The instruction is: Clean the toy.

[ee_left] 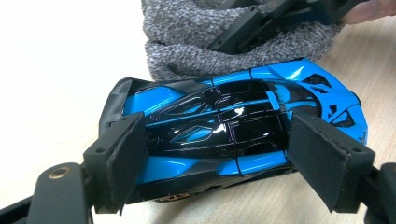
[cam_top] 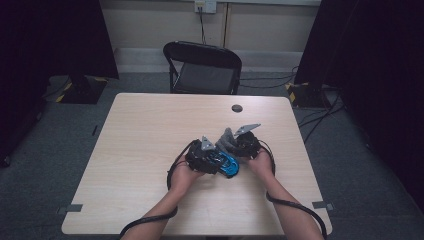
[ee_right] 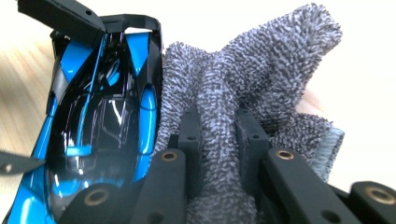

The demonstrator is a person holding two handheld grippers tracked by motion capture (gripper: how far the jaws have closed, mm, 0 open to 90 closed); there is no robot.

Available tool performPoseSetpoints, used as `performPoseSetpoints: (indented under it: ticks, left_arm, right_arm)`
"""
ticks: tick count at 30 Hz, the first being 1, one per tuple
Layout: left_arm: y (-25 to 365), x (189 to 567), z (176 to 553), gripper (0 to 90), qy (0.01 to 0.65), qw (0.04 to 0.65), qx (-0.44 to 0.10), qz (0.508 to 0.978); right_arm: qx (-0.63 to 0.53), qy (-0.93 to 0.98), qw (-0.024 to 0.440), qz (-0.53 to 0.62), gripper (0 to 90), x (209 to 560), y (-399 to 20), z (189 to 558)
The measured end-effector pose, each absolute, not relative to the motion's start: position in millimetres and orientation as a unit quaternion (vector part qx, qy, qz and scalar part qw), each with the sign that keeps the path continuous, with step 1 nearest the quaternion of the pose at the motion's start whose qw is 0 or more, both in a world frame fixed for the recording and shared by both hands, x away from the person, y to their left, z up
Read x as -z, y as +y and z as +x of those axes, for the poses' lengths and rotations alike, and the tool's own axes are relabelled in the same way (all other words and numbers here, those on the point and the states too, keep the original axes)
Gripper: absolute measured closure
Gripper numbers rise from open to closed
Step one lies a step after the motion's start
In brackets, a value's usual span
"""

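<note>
Both forearms enter from six o'clock onto the desk [cam_top: 150, 130], the left tool [ee_left: 215, 154] clamping the car [ee_left: 233, 126] at its sides, the right tool [ee_right: 218, 140] at three o'clock clenched on the cloth [ee_right: 261, 79] touching it.

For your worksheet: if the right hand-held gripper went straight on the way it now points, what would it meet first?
Probably the blue toy car. The right hand-held gripper, shut on the grey cloth, points toward the car's side, with the cloth already against it; depth is unclear.

Blk folding chair [cam_top: 202, 67] behind table [cam_top: 145, 135]; wall socket [cam_top: 205, 6] above.
</note>
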State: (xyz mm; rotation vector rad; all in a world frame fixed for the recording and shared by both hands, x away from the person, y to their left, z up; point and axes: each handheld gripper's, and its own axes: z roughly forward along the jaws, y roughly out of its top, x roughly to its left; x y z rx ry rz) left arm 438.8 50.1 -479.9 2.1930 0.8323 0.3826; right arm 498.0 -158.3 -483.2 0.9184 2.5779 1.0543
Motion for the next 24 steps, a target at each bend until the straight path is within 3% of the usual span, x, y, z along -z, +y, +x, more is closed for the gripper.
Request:
performPoseSetpoints:
  ticks: [24]
  left_arm:
    - [50.5, 479.9, 438.8, 20.8, 0.324, 0.373, -0.149, 0.856]
  right_arm:
    - [-0.353, 0.876, 0.113, 0.309, 75.4, 482.3, -190.8, 476.0]
